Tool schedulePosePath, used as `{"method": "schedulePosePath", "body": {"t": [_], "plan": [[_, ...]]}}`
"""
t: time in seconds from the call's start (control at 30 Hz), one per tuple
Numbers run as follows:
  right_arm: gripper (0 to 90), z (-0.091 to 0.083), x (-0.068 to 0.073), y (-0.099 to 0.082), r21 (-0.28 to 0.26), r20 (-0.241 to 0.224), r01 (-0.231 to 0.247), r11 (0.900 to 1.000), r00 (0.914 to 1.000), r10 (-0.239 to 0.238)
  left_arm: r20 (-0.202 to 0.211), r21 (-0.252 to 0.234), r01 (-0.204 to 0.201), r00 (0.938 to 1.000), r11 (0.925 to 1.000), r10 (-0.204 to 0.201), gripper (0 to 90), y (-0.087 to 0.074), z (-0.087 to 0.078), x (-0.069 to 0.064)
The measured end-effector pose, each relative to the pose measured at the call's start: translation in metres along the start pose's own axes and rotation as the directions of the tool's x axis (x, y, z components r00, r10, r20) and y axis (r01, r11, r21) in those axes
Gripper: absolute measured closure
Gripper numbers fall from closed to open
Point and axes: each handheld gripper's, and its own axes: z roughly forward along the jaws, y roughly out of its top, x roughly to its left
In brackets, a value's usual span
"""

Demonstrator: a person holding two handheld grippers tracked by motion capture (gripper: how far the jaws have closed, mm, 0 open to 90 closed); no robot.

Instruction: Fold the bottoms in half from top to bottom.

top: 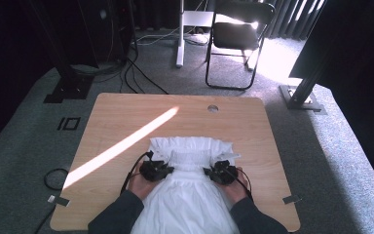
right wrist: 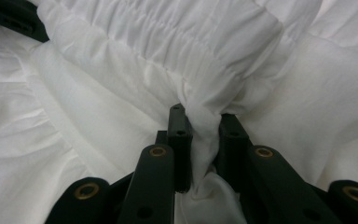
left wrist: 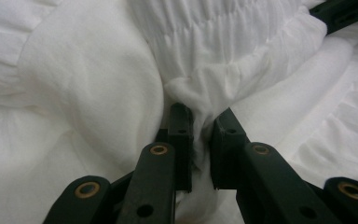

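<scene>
Two tools are working this white garment (top: 187,195) at once, and it is lying spread on the near half of the wooden counter (top: 126,112), its gathered band toward the far side. Starting at the left, the left tool (top: 157,169) is clamping a bunched fold of cloth (left wrist: 200,100) right at the end of the smocked band (left wrist: 205,32). Moving across, the right tool (top: 220,171) is pinching its own twist of fabric (right wrist: 205,121) at the band's other end. This cloth is looking light, soft and limp, so it is likely sagging wherever it is unsupported. Those thicker gathered corners are looking like the safest spots to grip, since thin single layers could slide out.
</scene>
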Motion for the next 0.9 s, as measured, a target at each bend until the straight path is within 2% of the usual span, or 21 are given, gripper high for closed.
{"method": "schedulePosePath", "body": {"t": [0.1, 0.17, 0.2, 0.23, 0.27, 0.3, 0.33, 0.37, 0.43, 0.47, 0.6, 0.67, 0.7, 0.73, 0.8, 0.83, 0.87, 0.9], "plan": [[78.7, 0.014, -0.007, 0.017, 0.006, 0.008, 0.006, 1.0000, 1.0000, -0.006, -0.052, 0.024, -0.025, 0.9983, 0.9994, 0.026, 81.4, 0.015, 0.007, 0.020], [78.8, 0.026, -0.015, 0.030, 0.005, 0.005, -0.010, 0.9999, 0.9999, 0.010, -0.083, 0.034, -0.029, 0.9960, 0.9990, 0.032, 81.3, 0.023, 0.012, 0.032], [78.8, 0.033, -0.020, 0.038, 0.006, 0.002, -0.024, 0.9997, 0.9997, 0.024, -0.091, 0.033, -0.025, 0.9955, 0.9991, 0.028, 81.2, 0.026, 0.014, 0.037], [78.8, 0.033, -0.020, 0.038, 0.006, 0.002, -0.024, 0.9997, 0.9997, 0.024, -0.091, 0.033, -0.025, 0.9955, 0.9991, 0.028, 81.2, 0.026, 0.014, 0.037], [78.8, 0.043, -0.027, 0.052, 0.012, 0.012, -0.020, 0.9997, 0.9997, 0.019, -0.103, 0.035, -0.013, 0.9945, 0.9993, 0.016, 81.2, 0.033, 0.019, 0.050], [78.8, 0.043, -0.027, 0.052, 0.012, 0.012, -0.020, 0.9997, 0.9997, 0.019, -0.103, 0.035, -0.013, 0.9945, 0.9993, 0.016, 81.2, 0.033, 0.019, 0.050], [78.7, 0.054, -0.034, 0.066, 0.024, 0.035, -0.013, 0.9996, 0.9993, 0.012, -0.125, 0.035, 0.001, 0.9922, 0.9994, 0.004, 81.1, 0.040, 0.024, 0.061], [78.7, 0.058, -0.037, 0.071, 0.025, 0.044, -0.006, 0.9997, 0.9990, 0.005, -0.140, 0.039, 0.004, 0.9901, 0.9992, 0.002, 81.0, 0.045, 0.028, 0.067], [78.6, 0.067, -0.044, 0.085, 0.037, 0.069, -0.009, 0.9993, 0.9976, 0.006, -0.148, 0.040, 0.013, 0.9889, 0.9991, -0.007, 81.0, 0.048, 0.030, 0.070], [78.6, 0.073, -0.049, 0.092, 0.041, 0.087, -0.018, 0.9990, 0.9961, 0.014, -0.169, 0.049, 0.031, 0.9854, 0.9983, -0.022, 81.0, 0.056, 0.035, 0.077], [80.0, 0.085, -0.060, 0.110, 0.054, 0.112, -0.066, 0.9964, 0.9919, 0.060, -0.202, 0.061, 0.072, 0.9777, 0.9955, -0.058, 81.6, 0.068, 0.043, 0.085], [81.1, 0.086, -0.061, 0.113, 0.053, 0.114, -0.063, 0.9966, 0.9919, 0.057, -0.202, 0.066, 0.084, 0.9769, 0.9942, -0.069, 83.3, 0.072, 0.042, 0.086], [81.4, 0.084, -0.062, 0.114, 0.046, 0.108, -0.078, 0.9959, 0.9914, 0.073, -0.202, 0.054, 0.086, 0.9766, 0.9949, -0.073, 83.7, 0.074, 0.037, 0.085], [81.6, 0.078, -0.062, 0.115, 0.020, 0.097, -0.103, 0.9945, 0.9902, 0.101, -0.191, 0.032, 0.091, 0.9781, 0.9953, -0.083, 83.9, 0.075, 0.032, 0.084], [81.8, 0.063, -0.061, 0.117, -0.033, 0.075, -0.098, 0.9946, 0.9921, 0.100, -0.172, -0.010, 0.087, 0.9812, 0.9961, -0.088, 83.8, 0.080, 0.016, 0.080], [81.8, 0.063, -0.061, 0.117, -0.033, 0.075, -0.098, 0.9946, 0.9921, 0.100, -0.172, -0.010, 0.087, 0.9812, 0.9961, -0.088, 83.8, 0.080, 0.016, 0.080], [82.0, 0.042, -0.059, 0.121, -0.079, 0.056, -0.073, 0.9942, 0.9954, 0.077, -0.159, -0.069, 0.076, 0.9835, 0.9947, -0.086, 83.8, 0.087, -0.003, 0.073], [82.1, 0.033, -0.057, 0.123, -0.101, 0.052, -0.065, 0.9927, 0.9962, 0.070, -0.146, -0.126, 0.067, 0.9856, 0.9898, -0.086, 83.8, 0.093, -0.019, 0.067]]}}
